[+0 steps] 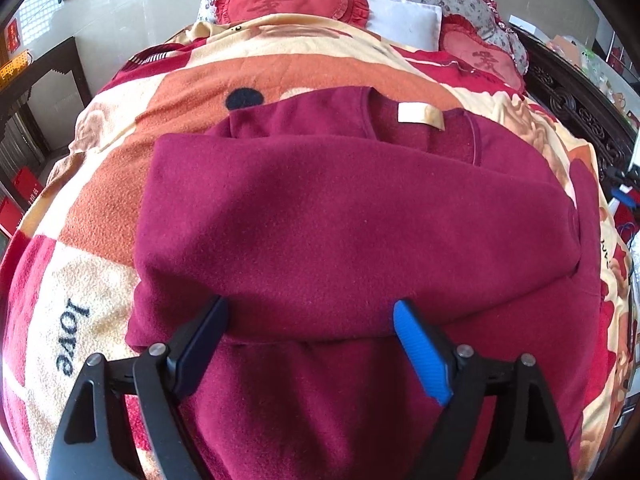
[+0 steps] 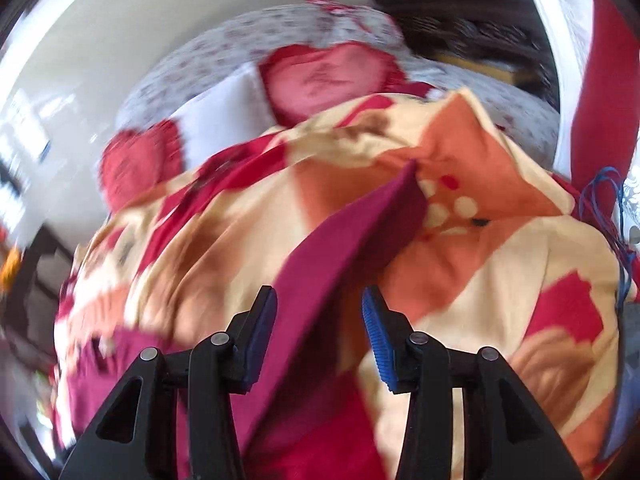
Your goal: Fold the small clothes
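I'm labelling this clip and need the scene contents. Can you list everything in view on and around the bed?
fleece top: one, maroon, partly folded on the blanket
neck label: one, cream, inside the collar
blanket: one, orange, cream and red, covering the bed
heart cushions: two, red, at the head
pillow: one, white, between the cushions
left gripper: one, black with blue pads, open over the top
right gripper: one, same colours, open, maroon cloth between its jaws

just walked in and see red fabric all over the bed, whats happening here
A person with a gripper in each hand is folding a maroon top on a patterned blanket spread over a bed. One side is already folded across the body. The left gripper hangs open over the folded edge, gripping nothing. The right gripper is open too, with a strip of the maroon fabric running between its jaws, in a blurred view.
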`<action>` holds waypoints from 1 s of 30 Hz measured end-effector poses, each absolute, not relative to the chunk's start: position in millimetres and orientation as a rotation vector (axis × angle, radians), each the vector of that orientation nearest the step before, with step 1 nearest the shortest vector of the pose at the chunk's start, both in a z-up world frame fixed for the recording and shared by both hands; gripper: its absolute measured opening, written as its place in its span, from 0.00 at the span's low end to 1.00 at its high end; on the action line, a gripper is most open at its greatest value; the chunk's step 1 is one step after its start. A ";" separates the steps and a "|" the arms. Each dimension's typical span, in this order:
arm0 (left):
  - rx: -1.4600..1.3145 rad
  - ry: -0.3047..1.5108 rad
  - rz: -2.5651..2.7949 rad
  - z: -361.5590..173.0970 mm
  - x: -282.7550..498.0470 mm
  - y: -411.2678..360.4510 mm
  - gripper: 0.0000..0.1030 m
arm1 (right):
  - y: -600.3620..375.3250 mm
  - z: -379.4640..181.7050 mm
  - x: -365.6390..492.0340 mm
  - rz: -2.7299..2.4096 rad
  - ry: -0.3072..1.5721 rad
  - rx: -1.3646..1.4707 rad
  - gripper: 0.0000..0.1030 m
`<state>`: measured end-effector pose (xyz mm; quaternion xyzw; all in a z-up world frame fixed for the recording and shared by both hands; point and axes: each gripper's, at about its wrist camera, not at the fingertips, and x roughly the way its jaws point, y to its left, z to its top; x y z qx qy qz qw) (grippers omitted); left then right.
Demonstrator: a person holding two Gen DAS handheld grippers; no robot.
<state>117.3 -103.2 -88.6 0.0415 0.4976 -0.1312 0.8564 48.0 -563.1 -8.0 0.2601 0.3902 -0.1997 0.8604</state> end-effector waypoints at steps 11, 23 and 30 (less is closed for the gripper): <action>0.121 1.050 -0.271 -96.3 119.6 -111.1 0.93 | -631.4 -53.4 105.1 -0.436 0.890 0.691 0.07; 0.064 0.997 -0.258 -62.8 122.8 -87.1 0.92 | -625.6 30.0 23.2 -0.404 0.625 0.592 0.00; 0.015 0.983 -0.239 -45.5 120.6 -61.7 0.92 | -579.7 82.1 1.8 -0.252 0.586 0.513 0.00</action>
